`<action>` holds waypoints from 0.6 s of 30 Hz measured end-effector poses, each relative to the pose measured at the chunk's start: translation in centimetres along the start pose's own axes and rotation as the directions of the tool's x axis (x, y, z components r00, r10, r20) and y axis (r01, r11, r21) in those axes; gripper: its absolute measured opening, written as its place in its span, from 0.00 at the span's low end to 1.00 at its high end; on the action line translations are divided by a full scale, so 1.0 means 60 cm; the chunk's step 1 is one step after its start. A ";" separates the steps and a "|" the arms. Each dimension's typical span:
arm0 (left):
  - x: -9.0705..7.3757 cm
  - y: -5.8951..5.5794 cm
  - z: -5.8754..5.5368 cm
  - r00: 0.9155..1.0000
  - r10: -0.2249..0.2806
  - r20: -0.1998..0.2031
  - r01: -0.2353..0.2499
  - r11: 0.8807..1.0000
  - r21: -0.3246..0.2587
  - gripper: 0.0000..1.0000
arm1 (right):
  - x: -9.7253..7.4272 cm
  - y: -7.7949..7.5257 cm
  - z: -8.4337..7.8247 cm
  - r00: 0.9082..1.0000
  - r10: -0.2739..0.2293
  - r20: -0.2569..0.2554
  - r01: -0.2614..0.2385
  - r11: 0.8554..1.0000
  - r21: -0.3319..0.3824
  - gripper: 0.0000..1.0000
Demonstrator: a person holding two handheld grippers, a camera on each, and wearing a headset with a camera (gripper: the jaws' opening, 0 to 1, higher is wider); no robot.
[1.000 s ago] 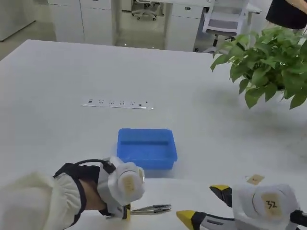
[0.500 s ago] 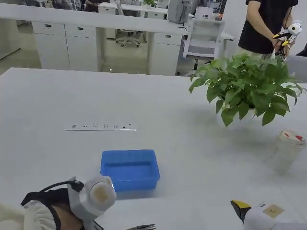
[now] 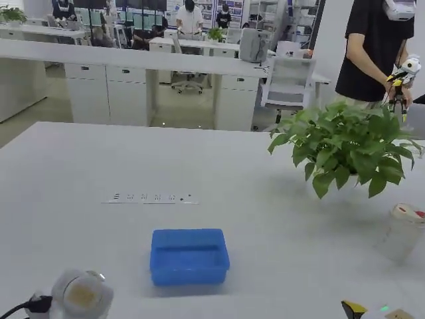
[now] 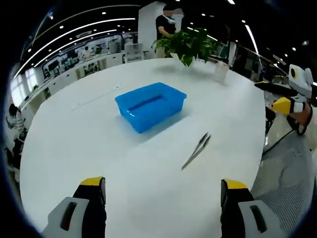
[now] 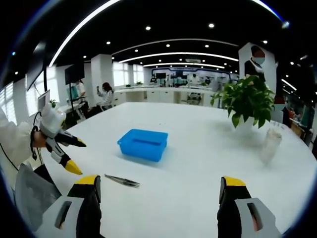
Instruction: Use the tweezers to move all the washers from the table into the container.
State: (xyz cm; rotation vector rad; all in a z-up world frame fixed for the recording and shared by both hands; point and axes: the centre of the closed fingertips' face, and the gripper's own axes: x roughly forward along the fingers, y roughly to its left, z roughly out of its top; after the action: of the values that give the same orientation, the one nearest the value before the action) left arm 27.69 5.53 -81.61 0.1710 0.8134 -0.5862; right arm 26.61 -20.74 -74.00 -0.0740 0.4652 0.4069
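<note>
Left gripper view: left gripper (image 4: pixel 162 196) at bottom of frame, jaws apart, empty. Tweezers (image 4: pixel 196 150) lie loose on the table (image 4: pixel 74 148) just right of centre, blue container (image 4: pixel 150 105) beyond them, upper centre. Right gripper (image 5: pixel 158 193) also spread wide, holding nothing. Washers too small to make out. Looks like pre-pickup; the next move calls for closing a gripper on the tweezers.
</note>
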 end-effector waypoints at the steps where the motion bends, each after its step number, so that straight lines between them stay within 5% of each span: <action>1: -0.011 0.004 -0.002 1.000 0.022 0.010 -0.022 1.000 -0.009 0.99 | 0.001 0.004 -0.001 1.000 0.007 -0.003 -0.007 1.000 0.001 0.99; 6: -0.075 0.011 0.003 0.991 0.103 0.091 -0.095 0.992 -0.088 0.99 | 0.005 0.014 0.000 1.000 0.021 -0.001 -0.021 1.000 0.005 0.99; 11: -0.140 0.021 0.018 0.963 0.208 0.168 -0.188 0.974 -0.128 0.99 | 0.006 0.019 -0.002 1.000 0.027 0.004 -0.027 0.999 0.016 0.99; 18: -0.183 0.027 0.032 0.927 0.289 0.239 -0.243 0.948 -0.205 0.99 | 0.004 0.019 -0.005 1.000 0.027 -0.001 -0.027 1.000 -0.002 0.99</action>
State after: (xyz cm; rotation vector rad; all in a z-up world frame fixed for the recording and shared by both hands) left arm 23.88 10.85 -72.48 0.0411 0.5622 -0.2705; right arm 26.24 -19.64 -74.33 -0.0699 0.4672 0.4336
